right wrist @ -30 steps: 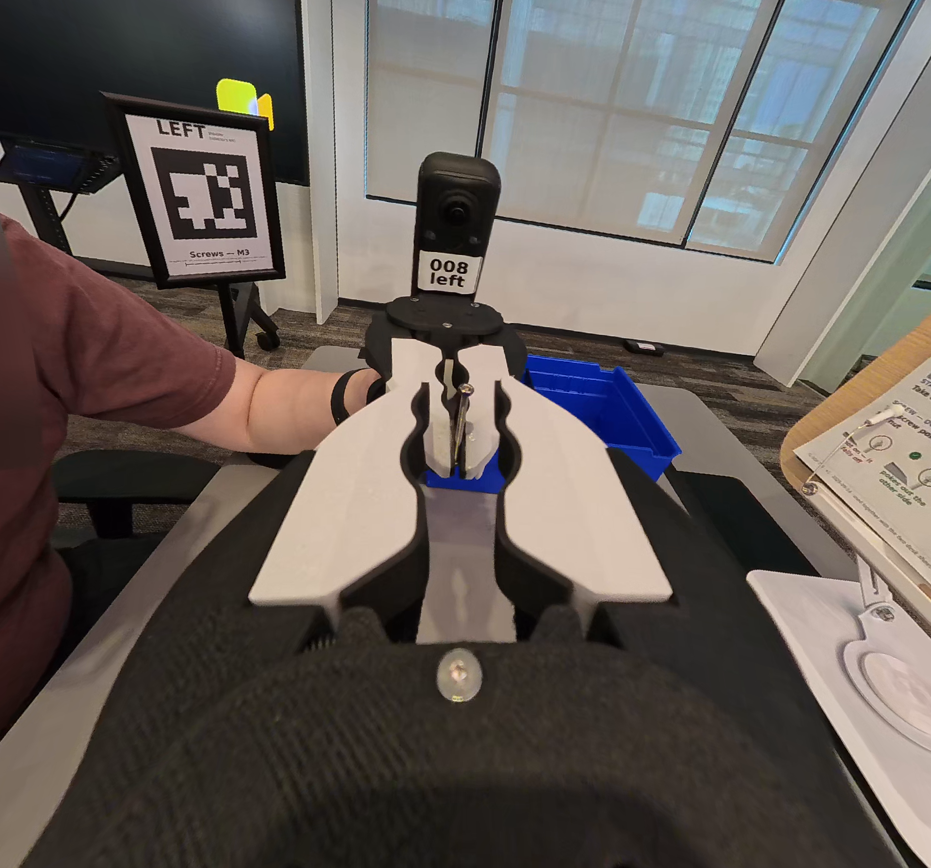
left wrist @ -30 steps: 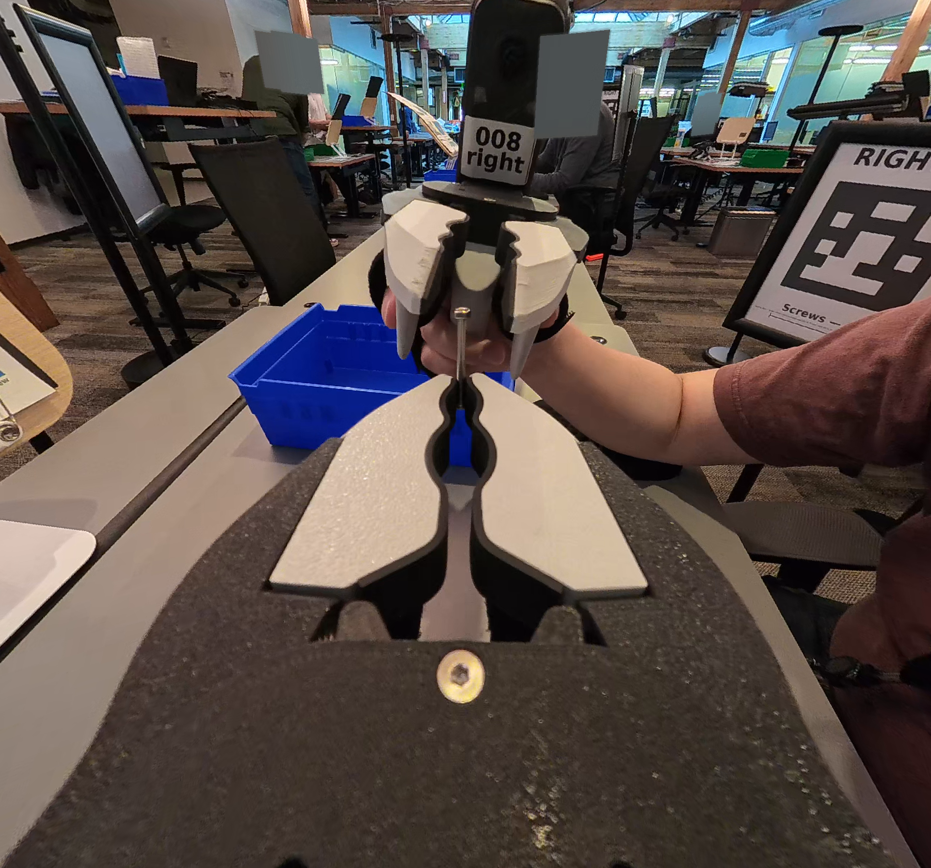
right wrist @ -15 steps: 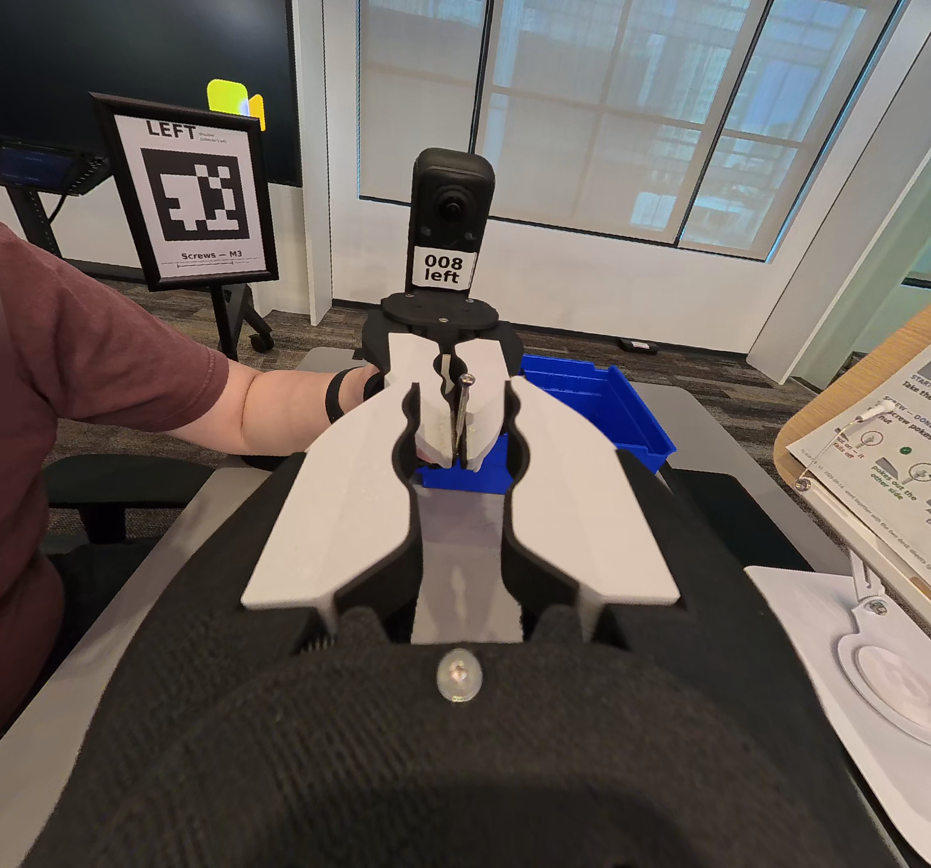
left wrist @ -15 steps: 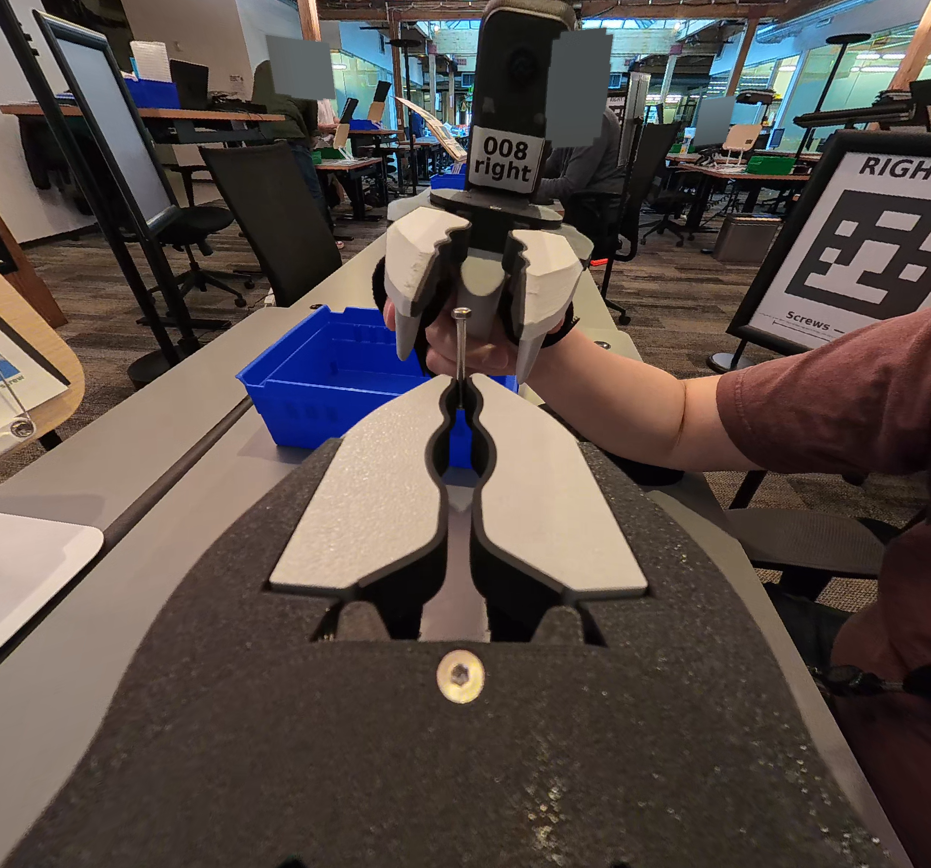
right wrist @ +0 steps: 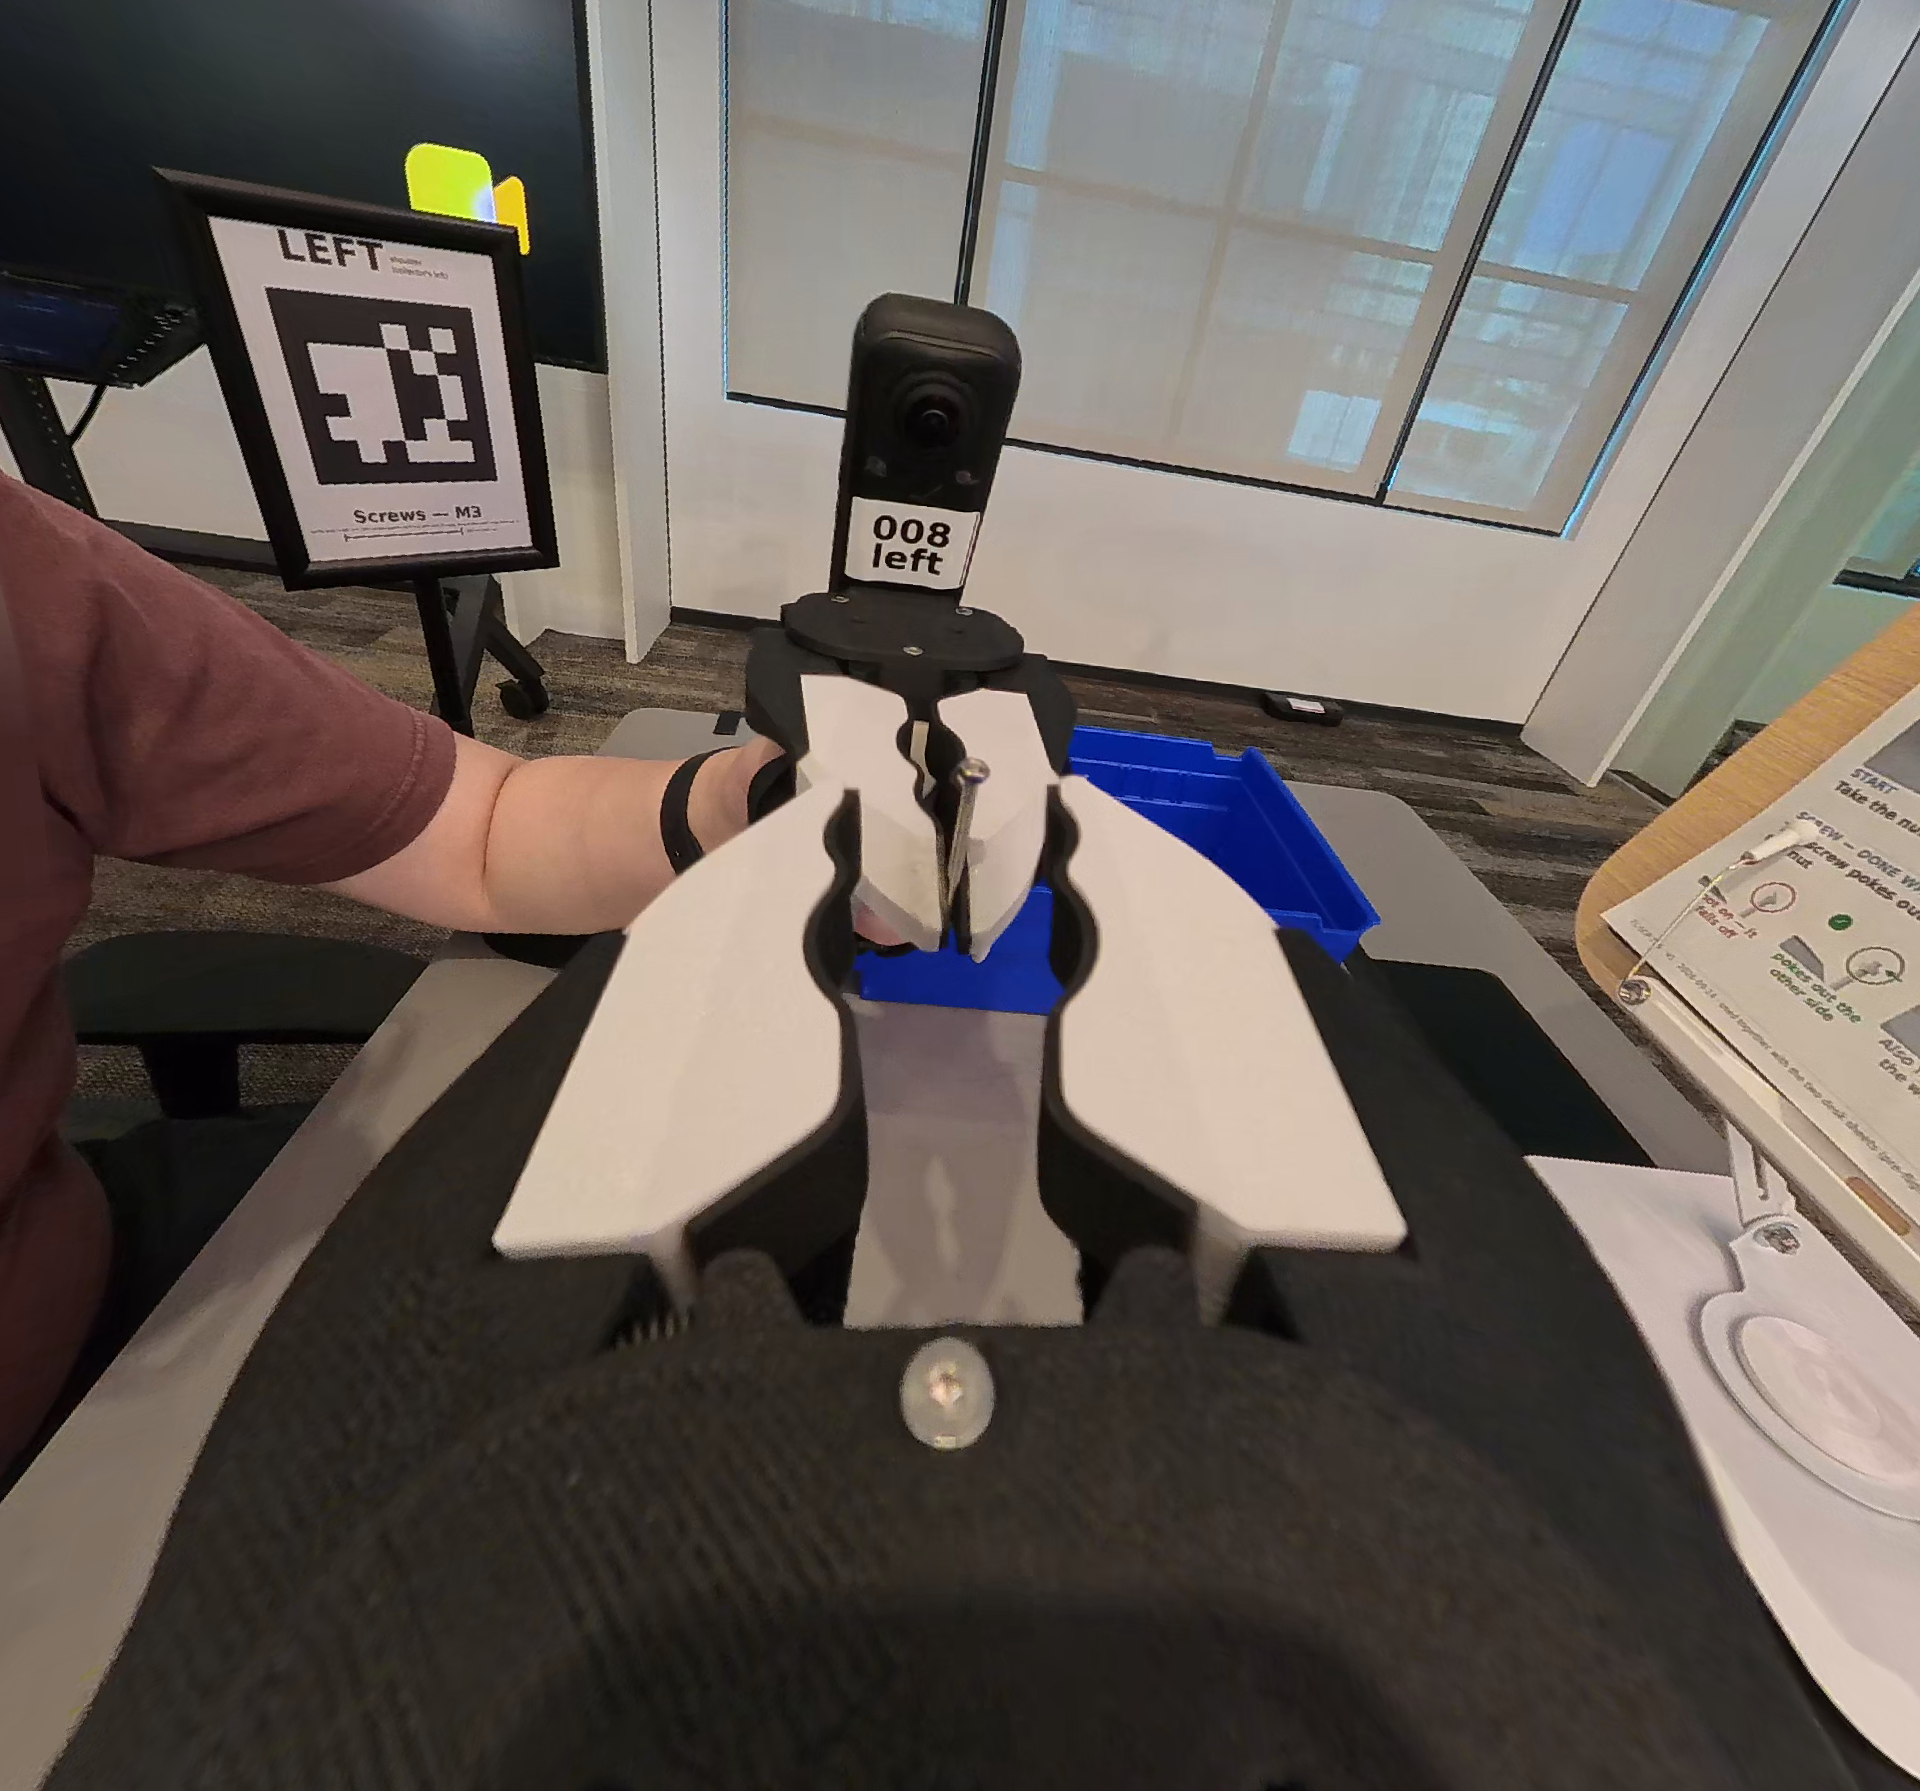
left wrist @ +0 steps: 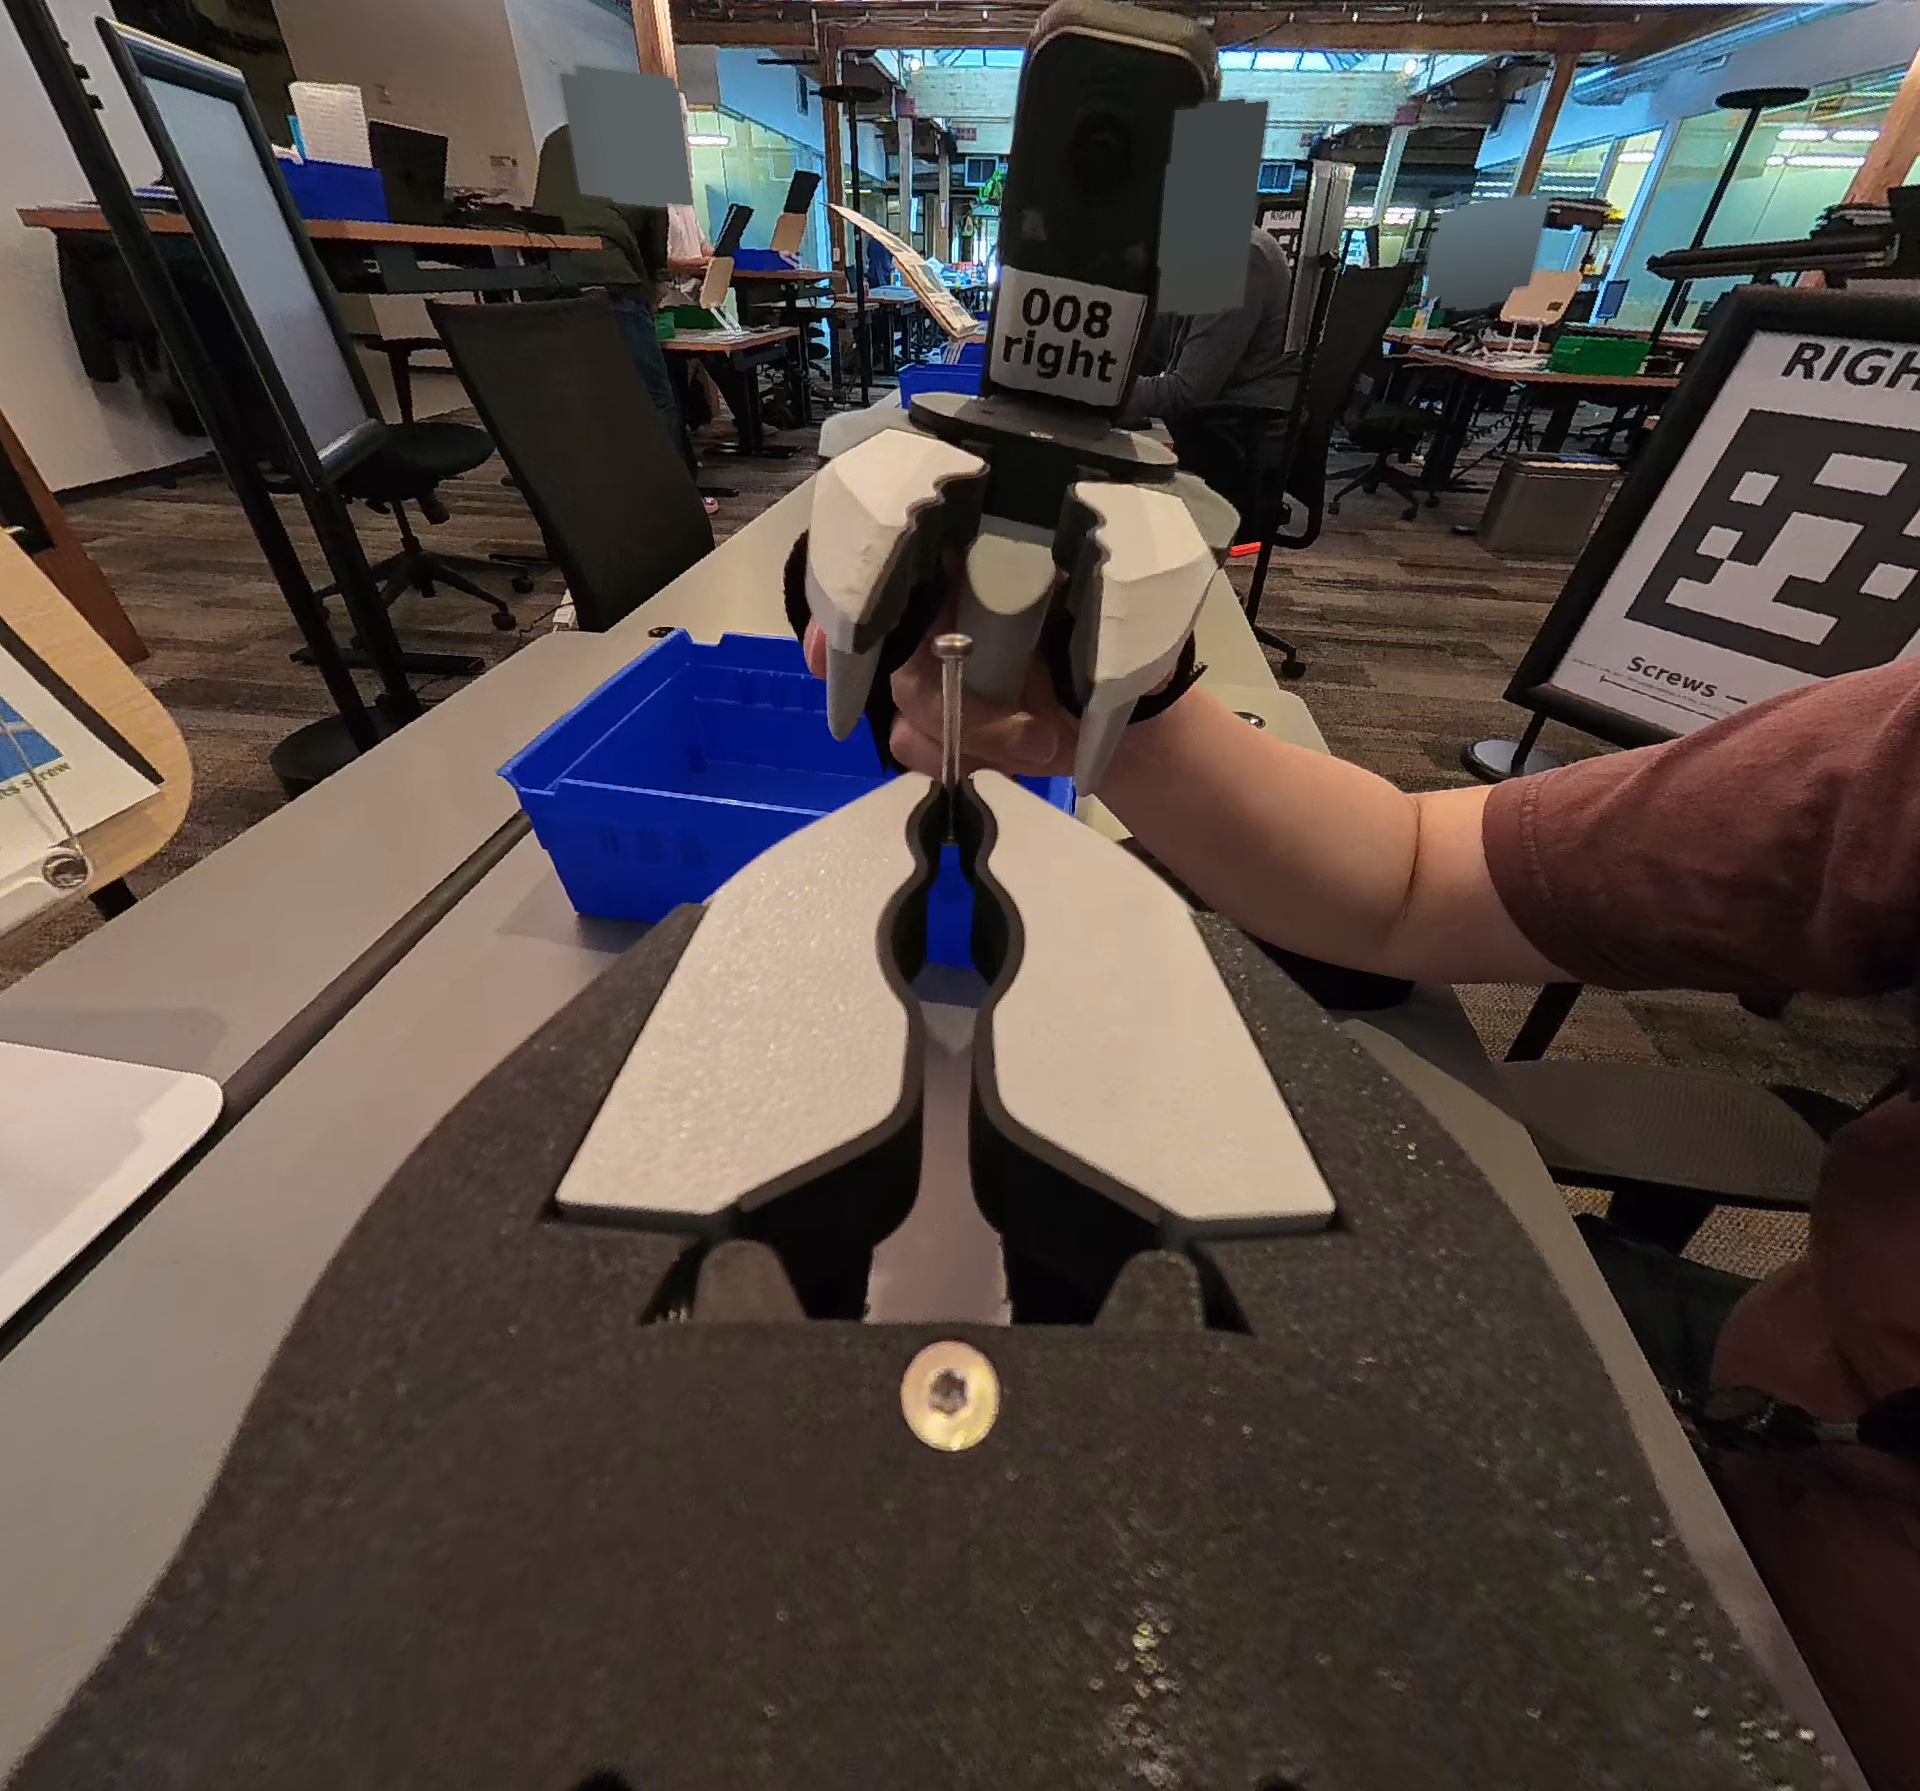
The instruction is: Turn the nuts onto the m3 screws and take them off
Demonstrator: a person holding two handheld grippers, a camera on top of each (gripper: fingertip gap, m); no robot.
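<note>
My left gripper (left wrist: 951, 791) is shut on a thin metal screw (left wrist: 952, 702), which stands upright with its head on top. The right wrist view shows the same screw (right wrist: 964, 837) between the left gripper's tips (right wrist: 954, 946). My right gripper (right wrist: 951, 791) is open, with one finger on each side of the left gripper's tips and the screw, not touching them. In the left wrist view the right gripper (left wrist: 966, 754) faces me just behind the screw, held by a hand. No nut is visible. A blue bin (left wrist: 707, 785) sits on the grey table (left wrist: 312, 910) under both grippers.
The blue bin also shows in the right wrist view (right wrist: 1216, 827). A framed marker sign (right wrist: 384, 391) stands at the left, and another marker sign (left wrist: 1766, 536) at the right. An instruction sheet on a wooden board (right wrist: 1787, 910) and a white tray (right wrist: 1766, 1378) lie at the right. Office chairs (left wrist: 561, 453) stand behind the table. Only a small space, under 4 cm, lies between the two pairs of fingers.
My right gripper's jaws have spread a little wider and moved slightly closer around the left gripper's tips. The left gripper still holds the screw upright in the same place.
</note>
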